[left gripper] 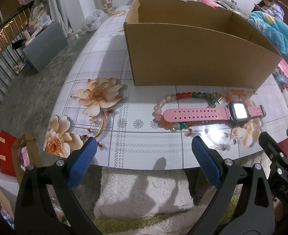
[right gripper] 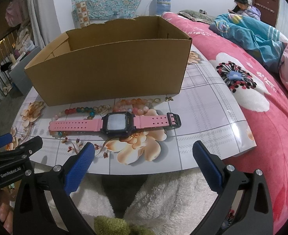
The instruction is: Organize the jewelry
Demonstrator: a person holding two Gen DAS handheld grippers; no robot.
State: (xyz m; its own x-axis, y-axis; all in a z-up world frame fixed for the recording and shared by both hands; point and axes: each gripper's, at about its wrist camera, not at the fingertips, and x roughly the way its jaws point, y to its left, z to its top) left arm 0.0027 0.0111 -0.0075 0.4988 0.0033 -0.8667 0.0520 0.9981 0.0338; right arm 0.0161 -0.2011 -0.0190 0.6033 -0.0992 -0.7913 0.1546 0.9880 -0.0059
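Your left claw (left gripper: pixel 143 159) and right claw (right gripper: pixel 144 161): both spread wide, empty, above near table (right gripper: pixel 202 117) edge. Pink-strapped square digital watch (right gripper: pixel 116 124) flat on flowered table, overlapping multicoloured bead bracelet (left gripper: pixel 183 96). Peach bead bracelet (right gripper: pixel 132 103) just behind. Open brown cardboard box (left gripper: pixel 192 58) beyond.

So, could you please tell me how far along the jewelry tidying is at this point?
Nothing looks done yet: the part of the cardboard box interior that shows is bare. Nothing is in hand either; the left gripper and right gripper are both open and short of the table. Left to do: the pink watch and the beaded bracelets under it.
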